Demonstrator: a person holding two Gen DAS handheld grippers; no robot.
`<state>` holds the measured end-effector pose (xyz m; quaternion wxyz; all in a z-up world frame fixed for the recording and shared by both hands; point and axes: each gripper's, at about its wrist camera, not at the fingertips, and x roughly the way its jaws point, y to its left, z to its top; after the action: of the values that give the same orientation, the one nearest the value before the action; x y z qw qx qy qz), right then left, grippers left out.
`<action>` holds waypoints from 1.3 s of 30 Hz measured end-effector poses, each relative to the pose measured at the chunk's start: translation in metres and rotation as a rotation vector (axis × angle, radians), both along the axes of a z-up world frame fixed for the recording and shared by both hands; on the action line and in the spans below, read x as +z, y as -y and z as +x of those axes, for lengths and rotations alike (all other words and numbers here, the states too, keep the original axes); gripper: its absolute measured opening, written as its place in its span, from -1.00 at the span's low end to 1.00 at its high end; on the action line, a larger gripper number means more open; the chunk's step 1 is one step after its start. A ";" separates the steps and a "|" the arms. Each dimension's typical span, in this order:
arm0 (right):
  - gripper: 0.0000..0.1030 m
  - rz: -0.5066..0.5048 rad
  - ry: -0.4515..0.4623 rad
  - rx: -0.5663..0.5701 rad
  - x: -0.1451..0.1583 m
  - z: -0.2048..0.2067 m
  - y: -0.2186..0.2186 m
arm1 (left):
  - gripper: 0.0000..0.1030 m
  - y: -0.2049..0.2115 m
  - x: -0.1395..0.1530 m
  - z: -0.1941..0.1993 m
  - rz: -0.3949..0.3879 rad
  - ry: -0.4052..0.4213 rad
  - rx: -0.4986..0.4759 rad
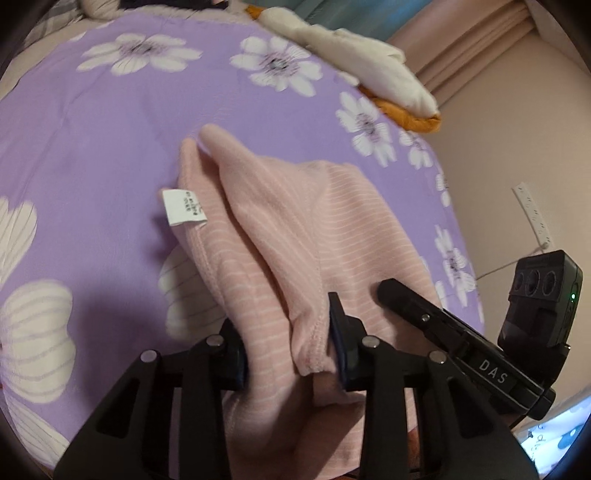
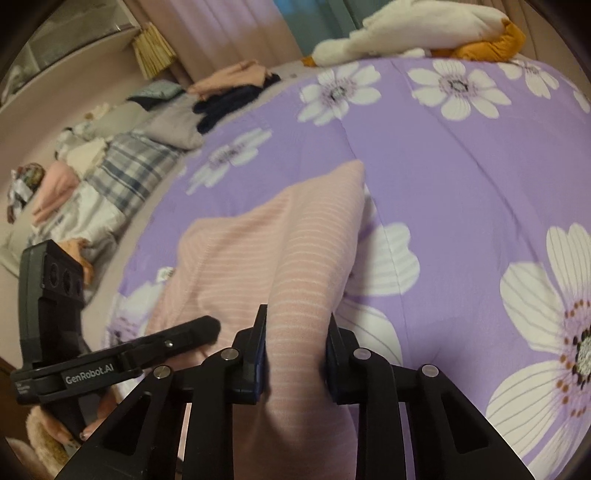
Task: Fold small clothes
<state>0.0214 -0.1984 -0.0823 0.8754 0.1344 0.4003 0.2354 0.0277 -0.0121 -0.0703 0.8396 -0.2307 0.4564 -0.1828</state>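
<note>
Right gripper (image 2: 295, 347) clamped on a bunched fold of pink striped garment (image 2: 266, 251), cloth filling the gap between the pads. Rest of garment draped over purple floral bedspread (image 2: 461, 166). Left gripper (image 2: 207, 326) just beside, at garment's left edge. Clothes pile (image 2: 229, 88) far left, plush toy (image 2: 424, 29) at top.

You are in a home bedroom: a bed (image 2: 461, 155) with floral quilt, curtains (image 2: 229, 33), piled clothes (image 2: 229, 85), a plush toy (image 2: 424, 29).

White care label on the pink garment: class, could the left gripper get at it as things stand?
Probably not yet: the left gripper is shut on the pink garment. The white care label lies uncovered beyond it.
</note>
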 end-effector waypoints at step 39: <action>0.19 -0.025 -0.071 -0.255 -0.025 0.066 0.068 | 0.48 0.044 -0.012 0.071 0.131 0.022 0.032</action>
<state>0.0877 -0.2664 -0.1074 0.8851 0.1816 0.4135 0.1122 0.0992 -0.0560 -0.0823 0.8607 -0.1807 0.4544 -0.1417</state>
